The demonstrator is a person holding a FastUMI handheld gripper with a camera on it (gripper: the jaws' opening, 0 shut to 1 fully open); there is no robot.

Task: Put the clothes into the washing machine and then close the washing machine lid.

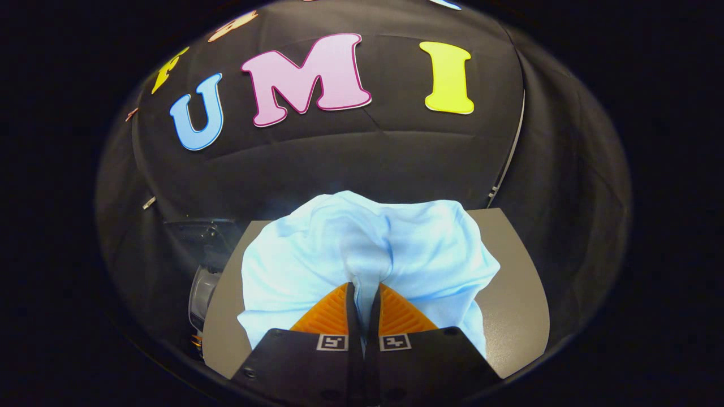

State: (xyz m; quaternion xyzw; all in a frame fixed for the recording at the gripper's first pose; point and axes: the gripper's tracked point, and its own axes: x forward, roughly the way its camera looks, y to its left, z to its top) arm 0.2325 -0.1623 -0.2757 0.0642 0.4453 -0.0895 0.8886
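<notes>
We had the gripper [362, 294] clenched on the light blue garment [367, 249], both orange fingers [331, 316] pressing a pinched fold of cloth between them. The rest of the cloth bunched and billowed just ahead of the fingers, from about ten o'clock round to two o'clock, hanging over the grey tabletop [517, 294]. What we took to be the washing machine [203, 271], a clear and grey housing partly hidden by the table edge, lay off at about nine o'clock from the fingertips, beside the table. We judged the coming move turned on that offset: the garment had to be carried toward nine o'clock and over the opening, which we could not make out from here.
</notes>
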